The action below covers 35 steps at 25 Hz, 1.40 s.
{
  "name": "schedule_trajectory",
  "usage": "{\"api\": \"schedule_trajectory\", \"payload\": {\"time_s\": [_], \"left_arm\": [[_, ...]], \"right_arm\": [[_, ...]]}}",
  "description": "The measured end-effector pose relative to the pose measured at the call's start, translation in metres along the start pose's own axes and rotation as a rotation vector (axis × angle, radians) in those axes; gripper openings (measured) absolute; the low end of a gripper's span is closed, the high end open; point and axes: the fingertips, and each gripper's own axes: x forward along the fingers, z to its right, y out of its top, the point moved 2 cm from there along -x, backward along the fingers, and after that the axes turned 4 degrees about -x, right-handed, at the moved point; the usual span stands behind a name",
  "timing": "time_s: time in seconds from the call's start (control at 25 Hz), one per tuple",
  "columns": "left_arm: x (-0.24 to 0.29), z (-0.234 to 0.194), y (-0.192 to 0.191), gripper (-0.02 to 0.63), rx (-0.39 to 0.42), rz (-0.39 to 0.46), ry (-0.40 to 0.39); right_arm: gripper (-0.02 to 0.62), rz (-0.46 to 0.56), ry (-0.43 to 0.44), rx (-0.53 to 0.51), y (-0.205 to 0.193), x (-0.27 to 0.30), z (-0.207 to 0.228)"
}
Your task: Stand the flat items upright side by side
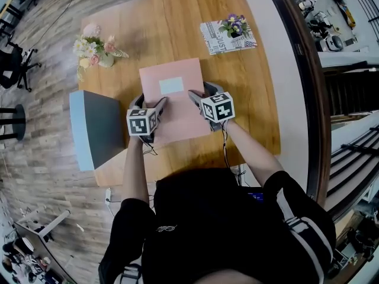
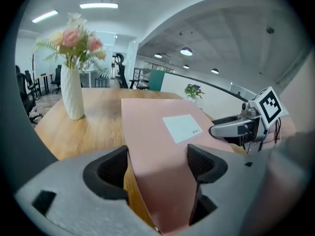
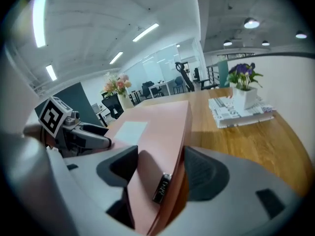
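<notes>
An office with a plank floor [image 1: 35, 152] surrounds a wooden table [image 1: 254, 105], and a pink book [image 1: 174, 114] with a white label [image 1: 171, 86] on its cover sits at the middle of that table, reaching toward the near edge. The 2 grippers take it at its near end, 1 on each side. The left gripper [image 2: 157, 157] has the book's near-left corner between its jaws, which are set fairly wide, with 1 pad against the outer edge and the other on the cover. The right gripper [image 3: 160, 161] holds the near-right corner the same way, its jaws also wide and closed on the thick edge, where a small dark tag [image 3: 162, 188] shows. The near end looks raised off the wood; whether the far edge rests on the table cannot be told. A vase [image 1: 102, 57] of flowers stands by the far-left corner, a newspaper [image 1: 218, 41] with a small potted plant [image 1: 235, 27] on it lies by the far-right corner, and a grey box [image 1: 98, 129] sits at the left edge, just beside the left gripper.
</notes>
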Motion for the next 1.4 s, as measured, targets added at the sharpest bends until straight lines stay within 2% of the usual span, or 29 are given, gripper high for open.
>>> {"api": "schedule_trajectory", "payload": {"time_s": [0.16,0.52,0.68,0.88,1.4], "left_arm": [[-0.016,0.013,0.03,0.391,0.086,0.119,0.026],[-0.048,0.039,0.054,0.393,0.203,0.262,0.095],[-0.063,0.05,0.051,0.393,0.239,0.328,0.118],[-0.081,0.062,0.041,0.394,0.276,0.366,0.159],[-0.126,0.09,0.007,0.394,0.295,0.442,0.255]], "right_arm": [[0.299,0.12,-0.044,-0.08,0.029,-0.02,-0.001],[0.298,0.281,-0.116,-0.2,0.053,-0.06,-0.012],[0.298,0.333,-0.132,-0.242,0.053,-0.078,-0.02],[0.296,0.391,-0.164,-0.275,0.044,-0.099,-0.033],[0.281,0.488,-0.158,-0.304,0.022,-0.145,-0.065]]}}
